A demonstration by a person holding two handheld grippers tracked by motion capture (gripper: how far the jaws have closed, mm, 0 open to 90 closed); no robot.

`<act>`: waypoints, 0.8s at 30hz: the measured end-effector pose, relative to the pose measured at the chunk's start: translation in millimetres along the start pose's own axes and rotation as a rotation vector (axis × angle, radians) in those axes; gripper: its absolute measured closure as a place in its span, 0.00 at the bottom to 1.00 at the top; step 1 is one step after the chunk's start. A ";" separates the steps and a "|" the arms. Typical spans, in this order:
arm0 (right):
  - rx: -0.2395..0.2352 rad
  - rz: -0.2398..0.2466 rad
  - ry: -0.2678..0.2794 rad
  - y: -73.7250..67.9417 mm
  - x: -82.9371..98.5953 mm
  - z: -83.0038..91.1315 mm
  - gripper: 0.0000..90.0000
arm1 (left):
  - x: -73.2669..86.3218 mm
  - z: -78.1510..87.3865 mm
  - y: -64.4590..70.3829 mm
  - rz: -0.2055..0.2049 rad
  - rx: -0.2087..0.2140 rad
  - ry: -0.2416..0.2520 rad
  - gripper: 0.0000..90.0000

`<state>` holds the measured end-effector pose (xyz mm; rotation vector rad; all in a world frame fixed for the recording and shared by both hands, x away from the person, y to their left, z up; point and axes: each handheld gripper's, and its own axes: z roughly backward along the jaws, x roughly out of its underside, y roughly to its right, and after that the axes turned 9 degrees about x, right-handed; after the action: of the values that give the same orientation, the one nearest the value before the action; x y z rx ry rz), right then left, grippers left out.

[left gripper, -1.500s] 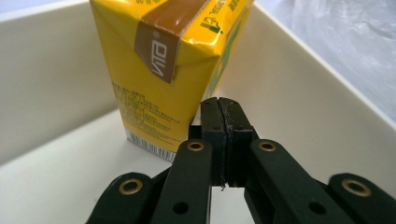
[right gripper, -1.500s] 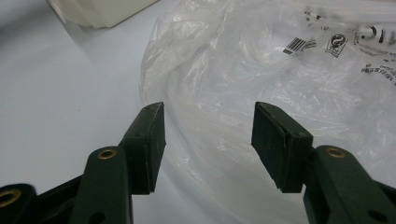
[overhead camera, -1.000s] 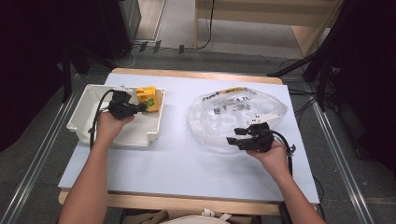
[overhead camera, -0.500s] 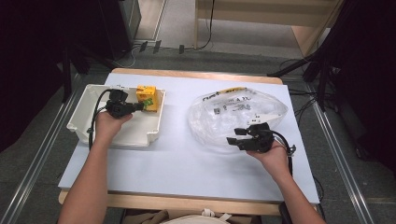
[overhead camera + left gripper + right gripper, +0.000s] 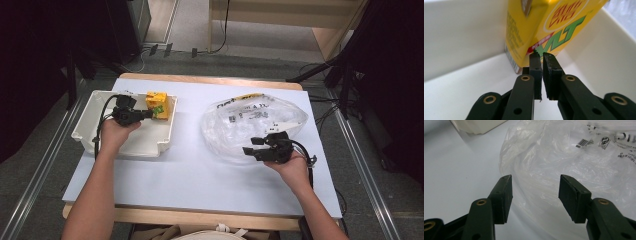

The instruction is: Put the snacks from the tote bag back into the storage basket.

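Carton (image 5: pixel 156 104) in white bin (image 5: pixel 90 120) | pale blue tabletop (image 5: pixel 190 170) | grey floor (image 5: pixel 40 165)

Your left gripper (image 5: pixel 146 114) meets the carton (image 5: pixel 156 104) in the tray (image 5: pixel 87 122); your right gripper (image 5: pixel 252 146) hovers over the bag (image 5: pixel 240 122).

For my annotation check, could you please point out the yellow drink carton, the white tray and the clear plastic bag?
yellow drink carton (image 5: pixel 156 103): high view, its top face.
white tray (image 5: pixel 165 135): high view, its right wall.
clear plastic bag (image 5: pixel 235 125): high view, its crumpled upper surface.
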<state>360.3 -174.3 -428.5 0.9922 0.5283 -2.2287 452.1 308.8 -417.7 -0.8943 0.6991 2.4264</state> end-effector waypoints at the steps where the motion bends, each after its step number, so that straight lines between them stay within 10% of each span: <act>1: 0.000 0.000 0.001 0.1 0.0 0.1 0.51 | -1.3 1.9 0.9 0.001 0.005 0.003 0.96; 7: -0.001 0.004 0.000 0.6 0.2 0.2 0.51 | -6.4 8.0 6.6 0.012 0.077 -0.018 0.89; 24: -0.003 0.006 -0.002 0.5 0.4 0.2 0.51 | -27.6 21.4 40.6 -0.089 0.104 -0.025 0.71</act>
<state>360.4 -174.9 -428.8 0.9882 0.5265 -2.2227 438.1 283.9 -372.4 -0.8341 0.7523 2.2971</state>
